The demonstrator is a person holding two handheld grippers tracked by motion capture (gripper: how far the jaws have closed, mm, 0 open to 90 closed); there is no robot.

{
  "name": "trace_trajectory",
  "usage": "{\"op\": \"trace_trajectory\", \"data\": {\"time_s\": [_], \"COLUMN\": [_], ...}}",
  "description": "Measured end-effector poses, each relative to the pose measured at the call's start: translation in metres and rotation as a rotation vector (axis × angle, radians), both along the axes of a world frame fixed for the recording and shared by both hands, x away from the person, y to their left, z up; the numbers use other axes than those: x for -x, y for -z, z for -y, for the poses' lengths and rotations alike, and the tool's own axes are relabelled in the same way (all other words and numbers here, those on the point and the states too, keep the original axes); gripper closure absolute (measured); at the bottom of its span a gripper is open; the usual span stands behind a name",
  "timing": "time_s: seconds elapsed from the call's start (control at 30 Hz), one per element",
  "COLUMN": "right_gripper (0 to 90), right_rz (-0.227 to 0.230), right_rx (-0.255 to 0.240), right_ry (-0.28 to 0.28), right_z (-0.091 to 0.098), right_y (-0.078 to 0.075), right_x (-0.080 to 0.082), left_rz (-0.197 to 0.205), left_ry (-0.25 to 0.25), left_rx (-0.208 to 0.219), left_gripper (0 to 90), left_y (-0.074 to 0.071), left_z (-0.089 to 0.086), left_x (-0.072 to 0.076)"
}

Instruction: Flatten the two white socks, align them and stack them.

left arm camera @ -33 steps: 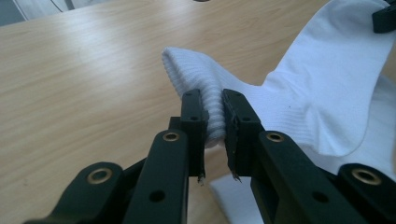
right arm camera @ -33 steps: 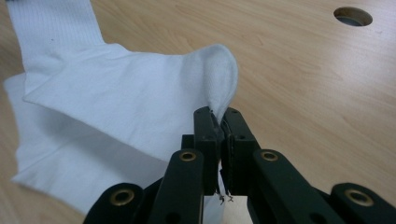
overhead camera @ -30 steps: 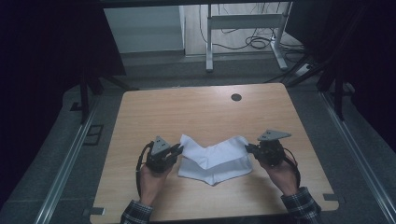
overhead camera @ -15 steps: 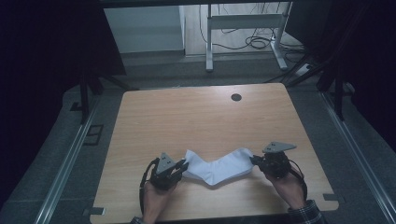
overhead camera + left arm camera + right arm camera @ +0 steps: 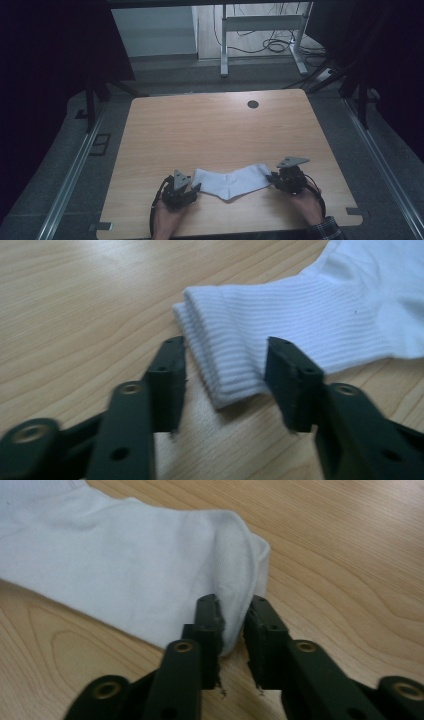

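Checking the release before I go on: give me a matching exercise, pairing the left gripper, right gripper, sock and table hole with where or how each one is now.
Things:
1. left gripper
2. right gripper
3. sock
4. table hole

States:
A. lying flat near the table's front edge
B. jaws just opening, narrow gap, toe tip between them
C. at the far edge of the table
D. jaws just opened wide, ribbed cuff between them, pads off it

Pairs: 1-D, 2-B, 3-A, 4-C
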State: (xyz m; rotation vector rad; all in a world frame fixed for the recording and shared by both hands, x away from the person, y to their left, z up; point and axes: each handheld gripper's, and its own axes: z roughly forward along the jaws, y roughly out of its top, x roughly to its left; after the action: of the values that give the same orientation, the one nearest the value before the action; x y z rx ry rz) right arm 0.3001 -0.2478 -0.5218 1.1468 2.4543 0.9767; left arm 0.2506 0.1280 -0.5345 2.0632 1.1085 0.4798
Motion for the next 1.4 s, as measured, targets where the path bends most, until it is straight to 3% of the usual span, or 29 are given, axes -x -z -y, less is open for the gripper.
{"op": "trace_trajectory", "data": {"time_s": [0.17,0.3,0.4,0.57,0.67,0.8,0.93,1.0,1.13,1.3,1.4], "right_gripper": [68.7,75.4,77.5,83.0,83.1,83.6,77.7,76.9,74.9,71.9,70.5], "right_rz": [0.046,0.058,0.041,0.019,0.017,0.035,0.043,0.035,0.051,0.066,0.074], "right_rx": [0.000,-0.011,-0.012,0.006,-0.007,0.015,0.022,0.014,0.000,-0.016,-0.028], "right_ry": [0.012,0.008,0.004,0.031,0.033,0.023,0.024,0.026,0.020,-0.014,-0.027], "right_z": [0.004,-0.001,-0.005,-0.005,-0.002,-0.003,-0.002,-0.001,-0.002,-0.009,-0.012], "right_y": [-0.015,-0.022,-0.016,0.000,0.004,0.004,0.004,0.002,-0.005,-0.015,-0.019], "right_x": [0.002,-0.006,-0.017,-0.028,-0.030,-0.027,-0.024,-0.024,-0.021,-0.013,-0.010], "left_rz": [0.043,0.059,0.050,0.049,0.088,0.096,0.093,0.096,0.092,0.084,0.077], "left_ry": [-0.004,0.001,-0.023,-0.055,-0.060,-0.059,-0.059,-0.050,0.014,0.087,0.094], "left_rx": [-0.018,-0.040,-0.055,-0.069,-0.130,-0.164,-0.139,-0.105,-0.053,-0.061,-0.073], "left_gripper": [40.8,40.1,39.5,39.9,40.7,40.6,37.3,36.2,33.1,26.6,25.0], "left_y": [-0.014,-0.015,-0.004,0.005,0.005,0.005,0.002,-0.002,-0.011,-0.013,-0.012], "left_z": [-0.003,0.008,0.013,0.014,0.017,0.018,0.017,0.017,0.025,0.035,0.037], "left_x": [-0.005,-0.018,-0.030,-0.035,-0.032,-0.032,-0.034,-0.033,-0.026,-0.017,-0.015]}}
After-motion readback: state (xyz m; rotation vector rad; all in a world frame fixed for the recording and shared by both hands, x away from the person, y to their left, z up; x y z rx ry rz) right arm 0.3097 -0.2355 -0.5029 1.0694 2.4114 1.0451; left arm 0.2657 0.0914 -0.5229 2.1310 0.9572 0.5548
